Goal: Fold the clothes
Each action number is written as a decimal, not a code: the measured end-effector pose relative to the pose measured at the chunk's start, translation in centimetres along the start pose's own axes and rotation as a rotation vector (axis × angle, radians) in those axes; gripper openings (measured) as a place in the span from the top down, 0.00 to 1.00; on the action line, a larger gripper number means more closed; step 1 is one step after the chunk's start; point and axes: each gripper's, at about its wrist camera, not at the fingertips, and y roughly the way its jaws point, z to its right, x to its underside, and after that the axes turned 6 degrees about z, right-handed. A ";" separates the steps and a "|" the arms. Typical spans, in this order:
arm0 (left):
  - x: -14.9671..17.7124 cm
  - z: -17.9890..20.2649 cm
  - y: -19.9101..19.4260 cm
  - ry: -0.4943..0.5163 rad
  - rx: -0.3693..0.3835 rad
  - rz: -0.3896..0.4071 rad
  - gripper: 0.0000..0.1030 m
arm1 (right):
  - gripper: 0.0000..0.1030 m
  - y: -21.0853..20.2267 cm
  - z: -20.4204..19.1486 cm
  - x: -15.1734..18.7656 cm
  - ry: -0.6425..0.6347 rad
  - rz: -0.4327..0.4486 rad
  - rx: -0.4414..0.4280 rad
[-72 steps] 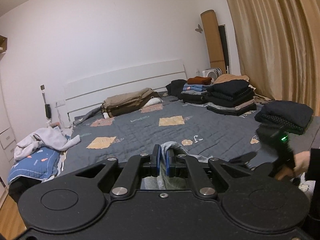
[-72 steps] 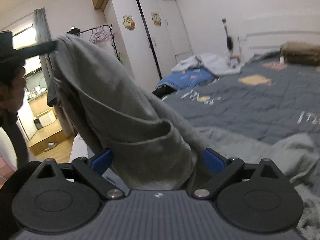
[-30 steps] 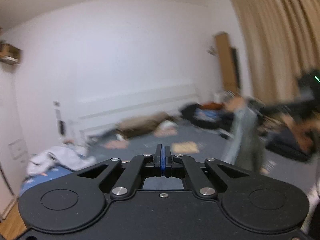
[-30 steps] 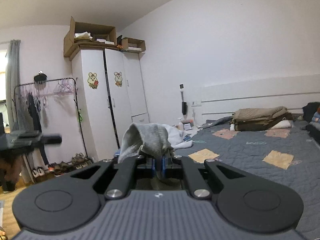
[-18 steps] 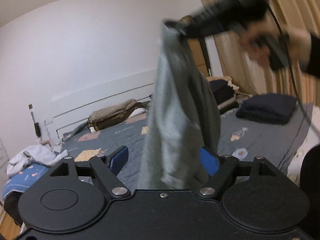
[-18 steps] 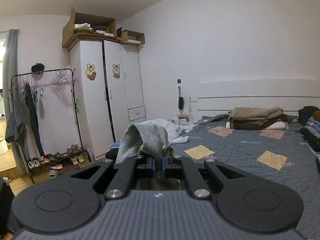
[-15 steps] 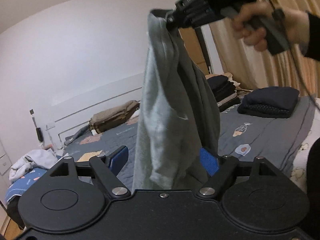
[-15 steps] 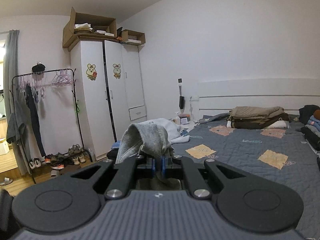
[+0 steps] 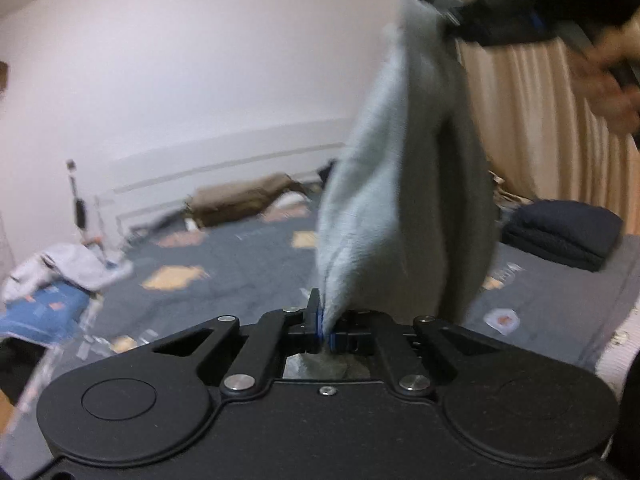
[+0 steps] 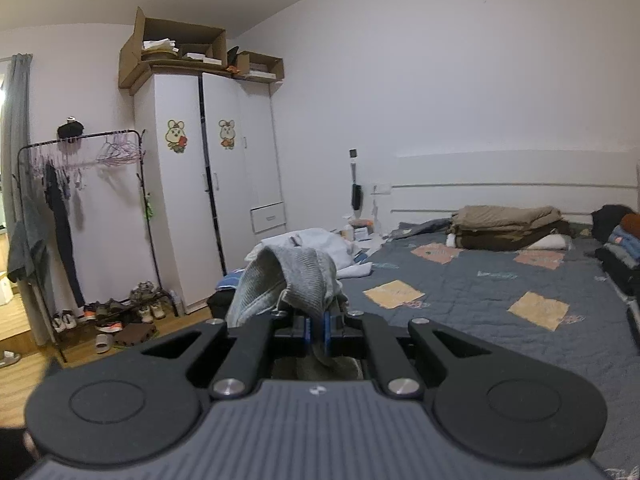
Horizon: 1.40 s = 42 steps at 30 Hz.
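Left wrist view: left tool [image 9: 323, 330] has just closed onto a low edge of the grey garment [image 9: 400, 216]; cloth is pinched between its pads, with none of the blue showing apart. Right tool [image 9: 472, 24] sits above and ahead of it, clamped on the garment's top. In its own view the right tool [image 10: 316, 330] is closed tight on a ribbed fold of grey garment [image 10: 292, 276]. Garment hangs between both tools, clear of the bed [image 10: 472, 300]. Judgement: spread the tools apart level to pull the edge taut before laying it flat. Risk: the low pinch looks thin and may slip.
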 end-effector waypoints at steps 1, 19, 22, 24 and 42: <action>-1.1 -0.9 -0.6 0.009 -0.019 0.016 0.97 | 0.94 -0.2 0.1 -0.2 -0.005 0.005 0.006; -25.1 -4.1 -9.6 0.315 -0.245 0.324 0.97 | 0.95 -7.4 -4.9 -12.3 -0.177 0.212 0.009; -28.0 -2.7 -11.0 0.354 -0.268 0.362 0.97 | 0.95 -8.6 -5.9 -14.4 -0.190 0.242 0.014; -29.7 -2.1 -11.6 0.380 -0.278 0.386 0.97 | 0.95 -9.6 -6.4 -15.6 -0.204 0.274 0.026; -29.8 -1.4 -2.6 0.370 -0.233 0.317 0.97 | 0.95 -4.0 -2.4 -18.2 -0.322 0.218 0.180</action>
